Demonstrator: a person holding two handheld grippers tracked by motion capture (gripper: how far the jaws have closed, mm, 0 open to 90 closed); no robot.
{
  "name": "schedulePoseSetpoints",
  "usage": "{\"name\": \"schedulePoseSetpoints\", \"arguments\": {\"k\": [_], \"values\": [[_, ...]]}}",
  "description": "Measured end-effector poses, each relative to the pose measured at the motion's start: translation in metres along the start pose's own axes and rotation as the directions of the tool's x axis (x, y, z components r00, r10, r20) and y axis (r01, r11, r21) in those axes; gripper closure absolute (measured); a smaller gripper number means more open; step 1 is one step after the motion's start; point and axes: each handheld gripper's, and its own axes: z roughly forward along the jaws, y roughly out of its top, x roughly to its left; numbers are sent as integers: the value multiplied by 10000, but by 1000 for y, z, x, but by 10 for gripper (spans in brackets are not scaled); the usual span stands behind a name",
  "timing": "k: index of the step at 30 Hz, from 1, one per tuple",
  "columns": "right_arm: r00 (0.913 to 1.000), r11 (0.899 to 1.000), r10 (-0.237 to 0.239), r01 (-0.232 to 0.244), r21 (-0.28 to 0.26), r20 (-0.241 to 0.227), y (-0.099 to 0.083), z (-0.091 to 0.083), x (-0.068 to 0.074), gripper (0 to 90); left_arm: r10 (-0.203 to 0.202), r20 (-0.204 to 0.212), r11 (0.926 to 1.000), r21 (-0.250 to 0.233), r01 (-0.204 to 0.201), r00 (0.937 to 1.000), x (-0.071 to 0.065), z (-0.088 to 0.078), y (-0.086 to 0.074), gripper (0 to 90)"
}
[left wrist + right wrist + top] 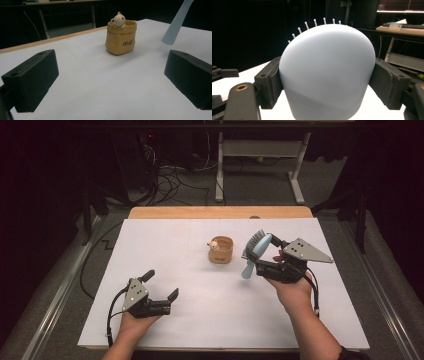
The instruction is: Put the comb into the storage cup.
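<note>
Hairbrush (256,251), light blue, sits clamped by its head in the right gripper (268,256), lifted just right of the pot (221,249) on the worktop (200,290). Left gripper (161,285) rests nearer, fingers wide and empty. Better to lower the handle straight in (the pot looks tippy).

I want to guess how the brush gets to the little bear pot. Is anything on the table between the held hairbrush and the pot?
Nothing visible stands between them. The right gripper holds the blue hairbrush by its head, handle hanging down, just right of the bear pot. Only bare white table lies in the gap. The left gripper is open, well away.
</note>
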Motion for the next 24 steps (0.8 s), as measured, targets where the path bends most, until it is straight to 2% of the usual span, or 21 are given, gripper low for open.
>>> {"name": "schedulePoseSetpoints", "arguments": {"k": [8, 14, 24], "values": [[9995, 10000, 58, -57, -29, 297, -1, -6, -10, 209, 32, 4, 10000, -70, -32, 10000, -1, -1, 0, 0], [9987, 9999, 120, -117, -66, 505, 0, -9, -16, 209, 12, 54, 9999, 109, -12, 10000, -3, 1, 1, 0], [9982, 9994, 144, -126, -309, 580, 6, -5, -16, 209, 38, 128, 10000, 52, -38, 9999, -3, 2, 2, 0]]}}
